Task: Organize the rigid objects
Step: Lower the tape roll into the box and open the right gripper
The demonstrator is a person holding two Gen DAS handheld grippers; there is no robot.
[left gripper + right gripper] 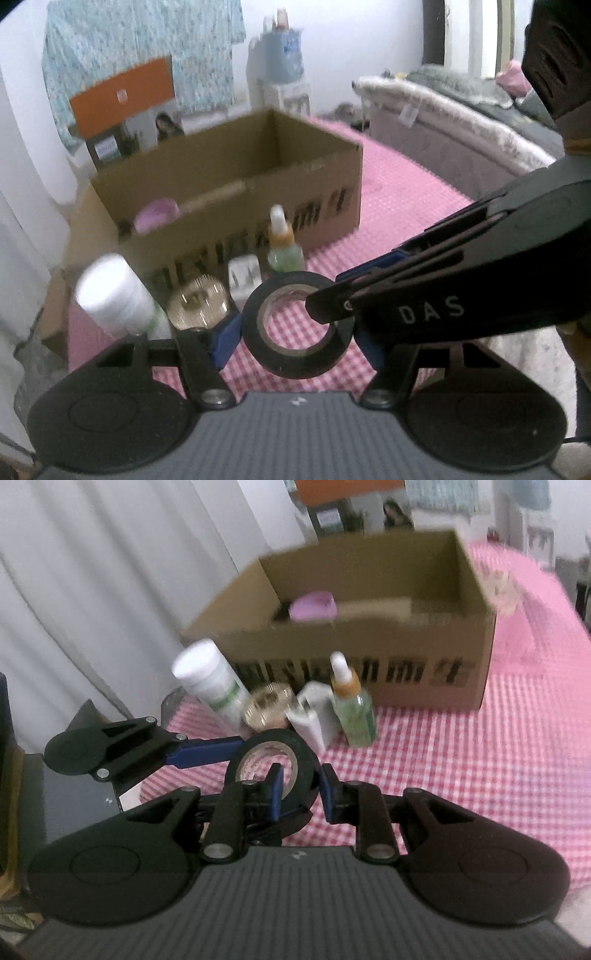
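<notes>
**Right wrist view: both tools clamped on one roll of black tape**

Right wrist view shows the right tool [300, 789] pinching the wall of the black tape roll [306, 760]: one blue pad sits inside the ring, the other against its outer face, so the jaws are nearly together with only the band of tape between them. From the left of that view the left tool's blue finger [205, 752] reaches in and meets the roll's outer edge.

Seen from the left wrist, the left tool [295, 336] spans the whole roll, its blue pads pressed on opposite outer sides, jaws held about half apart by the roll's width. The right tool crosses in from the right there, one finger tip lying in the ring's hole.

The roll is lifted above the pink checked tabletop [461, 760]. Just beyond it stand a white cylindrical bottle [212, 681], a gold disc-shaped object [267, 705], a white charger plug [314, 714] and a green dropper bottle [354, 705], clustered close together in front of an open cardboard box [369, 657]. Inside the box lie a pink object [314, 607] and a pale stick-like piece, too blurred to identify.
</notes>
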